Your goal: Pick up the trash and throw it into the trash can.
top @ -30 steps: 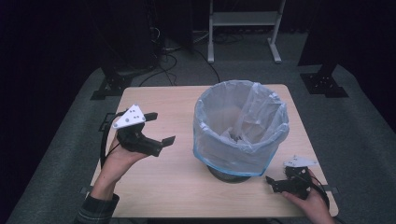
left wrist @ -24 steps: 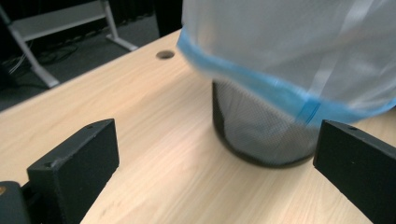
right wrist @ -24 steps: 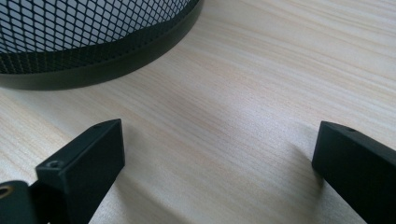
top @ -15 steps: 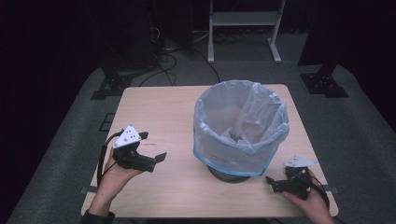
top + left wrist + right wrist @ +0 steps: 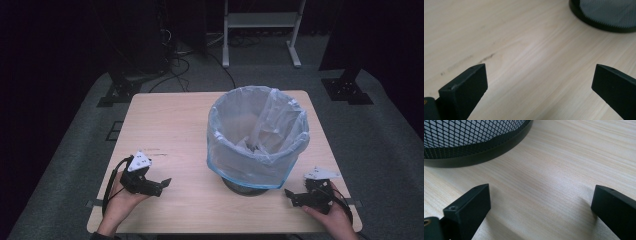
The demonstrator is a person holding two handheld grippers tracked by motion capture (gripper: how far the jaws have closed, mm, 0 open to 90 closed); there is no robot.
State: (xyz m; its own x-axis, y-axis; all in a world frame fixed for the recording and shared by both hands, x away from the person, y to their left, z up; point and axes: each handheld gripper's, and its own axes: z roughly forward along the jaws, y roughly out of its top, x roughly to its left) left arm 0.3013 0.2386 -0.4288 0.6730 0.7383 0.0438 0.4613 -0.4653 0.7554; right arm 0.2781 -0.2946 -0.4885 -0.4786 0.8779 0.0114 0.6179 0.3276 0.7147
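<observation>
Left gripper (image 5: 162,184): you hold it low at the table's 7 o'clock corner, jaws spread wide and empty, tips aimed toward the bin's foot; in the left gripper view bare wood lies between the jaws.
Right gripper (image 5: 291,196): you hold it at 5 o'clock, resting on or just above the tabletop; jaws parted wide, nothing between them, tips pointing at the bin's base.
Bin (image 5: 240,186): black mesh wastebasket, upright, right of table centre, between your two grippers; in the right gripper view its dark bottom ring (image 5: 481,150) sits at 11 o'clock, near the jaws but apart from them.
Liner (image 5: 257,135): translucent bluish bag, already inside the bin and folded down over the rim all round; the overhang drapes most of the way down the mesh. Some crumpled plastic lies loose inside.
Table (image 5: 170,125): pale wood; faint dark scuff at 9 o'clock from the bin.
Step in hand: the bag looks fitted; I judge this a rest or end pose, both tools clear of the work.
Next move: if the liner needs tidying, bring one gripper up to the rim fold and pinch only the film, not the mesh.
Writing: no brand, label or text legible anywhere.
</observation>
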